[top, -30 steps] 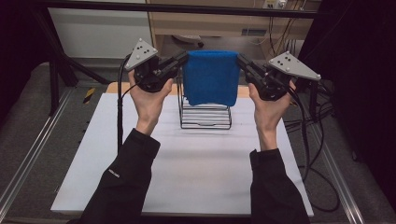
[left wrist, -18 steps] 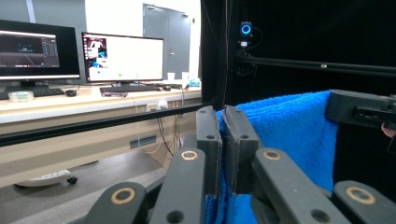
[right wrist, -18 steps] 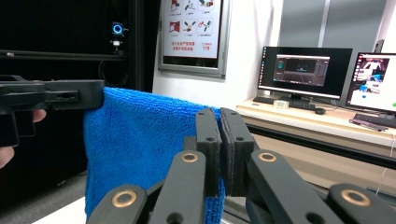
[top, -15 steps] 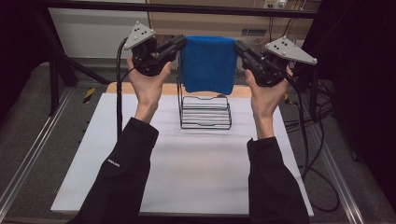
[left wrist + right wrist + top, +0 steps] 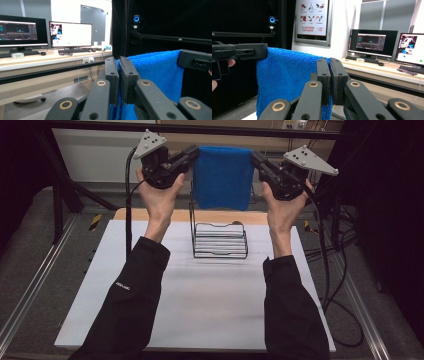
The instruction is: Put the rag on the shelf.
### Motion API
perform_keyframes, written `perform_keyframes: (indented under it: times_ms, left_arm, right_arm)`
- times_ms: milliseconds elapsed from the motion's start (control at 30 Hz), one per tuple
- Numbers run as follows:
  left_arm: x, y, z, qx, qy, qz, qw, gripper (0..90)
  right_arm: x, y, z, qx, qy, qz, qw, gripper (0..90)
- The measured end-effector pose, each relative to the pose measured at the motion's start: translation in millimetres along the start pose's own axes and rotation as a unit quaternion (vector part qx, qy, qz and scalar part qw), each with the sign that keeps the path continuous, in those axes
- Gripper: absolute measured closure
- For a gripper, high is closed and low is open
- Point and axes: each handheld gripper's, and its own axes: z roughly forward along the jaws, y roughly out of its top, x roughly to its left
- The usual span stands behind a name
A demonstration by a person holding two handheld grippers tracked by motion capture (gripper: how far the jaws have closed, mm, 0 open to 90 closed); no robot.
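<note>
I have 1 blue towel (image 5: 222,177) stretched in the air between my 2 grippers, well above the white table (image 5: 200,305). Its top edge runs level from side to side across the high view, so that edge is the long line of the hold, and the rest of the cloth hangs straight down from it as a flat sheet facing me. The lower hem hangs above and behind the wire rack (image 5: 220,240) without touching it.

My left gripper (image 5: 192,154) pinches the towel's upper left corner. In the left gripper view its jaws stand pressed together with blue cloth (image 5: 160,72) squeezed in the seam between them. My right gripper (image 5: 256,159) does the same at the upper right corner; in the right gripper view the jaws are clamped on the towel's edge (image 5: 287,75), and the other gripper's black jaw grips the far corner. Both grippers point inward, toward each other, at about the same height.

Count on the table: 1 black wire rack, standing near the far edge. I see 2 hands, 2 dark sleeves and 1 grey 3-cornered plate on top of each gripper. Behind the rig, both gripper views show 2 lit monitors on a desk.
</note>
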Motion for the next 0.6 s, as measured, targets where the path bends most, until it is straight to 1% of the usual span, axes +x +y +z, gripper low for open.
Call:
perform_keyframes:
  times_ms: [67, 133, 233, 300, 367, 500, 600]
  left_arm:
    - [1.8, 0.5, 2.3, -0.004, 0.000, -0.004, 1.0000, 85.3]
    - [3.1, 0.9, 5.3, -0.003, 0.002, -0.005, 1.0000, 85.3]
    - [4.6, 1.4, 8.9, -0.007, 0.003, 0.001, 1.0000, 85.3]
    - [6.8, 1.2, 11.8, -0.008, 0.003, 0.003, 1.0000, 85.3]
    - [8.5, -0.3, 14.7, -0.014, 0.003, 0.001, 0.9999, 85.3]
    - [12.7, -4.1, 19.1, -0.008, 0.004, -0.001, 1.0000, 85.3]
    - [15.6, -7.4, 22.6, -0.003, 0.003, 0.002, 1.0000, 85.3]
  right_arm:
    - [-1.6, 0.8, 2.9, -0.002, -0.001, -0.002, 1.0000, 87.6]
    - [-3.3, 2.0, 6.4, -0.002, -0.002, -0.004, 1.0000, 87.6]
    - [-6.9, 3.7, 11.4, -0.003, -0.005, -0.006, 1.0000, 87.6]
    - [-9.6, 3.7, 14.6, -0.005, -0.005, -0.006, 1.0000, 87.6]
    - [-11.6, 2.4, 18.2, -0.003, -0.006, -0.004, 1.0000, 87.5]
    - [-13.7, -1.7, 24.6, 0.006, -0.010, -0.011, 0.9999, 87.5]
    - [-17.7, -5.8, 29.3, 0.011, -0.012, -0.007, 0.9998, 87.6]
